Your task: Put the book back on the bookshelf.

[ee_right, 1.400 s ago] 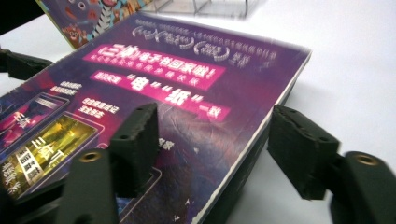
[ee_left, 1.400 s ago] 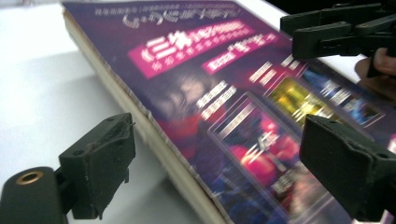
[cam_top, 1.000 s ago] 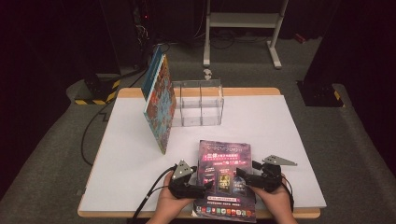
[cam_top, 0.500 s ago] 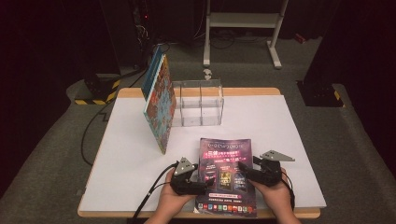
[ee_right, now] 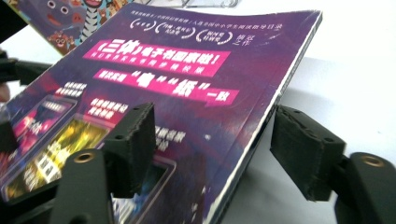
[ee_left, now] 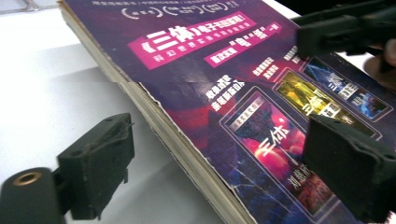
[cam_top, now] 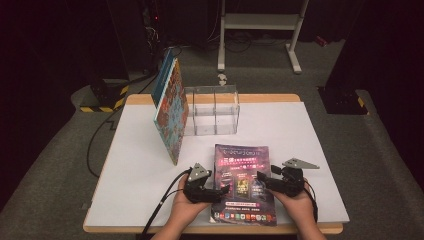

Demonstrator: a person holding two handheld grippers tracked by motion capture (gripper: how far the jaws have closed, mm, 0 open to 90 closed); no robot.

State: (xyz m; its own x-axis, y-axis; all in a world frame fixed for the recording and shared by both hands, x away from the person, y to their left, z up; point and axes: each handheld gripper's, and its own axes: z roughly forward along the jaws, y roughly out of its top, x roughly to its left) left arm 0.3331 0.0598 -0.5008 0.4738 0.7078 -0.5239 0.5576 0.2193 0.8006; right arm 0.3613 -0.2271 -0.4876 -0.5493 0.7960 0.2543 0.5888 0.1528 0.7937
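The purple, glossy paperback magazine (cam_top: 242, 182) has been drawn slightly nearer the front edge of the white table (cam_top: 135, 175) — a sign that a lift is being readied. It is straddled on its side edges by the left gripper (cam_top: 219, 192) and right gripper (cam_top: 263, 181), jaws spread; the right gripper's jaws have just been opening slightly — nothing is pinched yet.

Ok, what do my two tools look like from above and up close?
Both are black. The left tool and right tool each carry a grey three-cornered plate on top, and a black cable trails from the left one. Up close, the fingers are blocky, ribbed pads with brass-coloured pivot rings.
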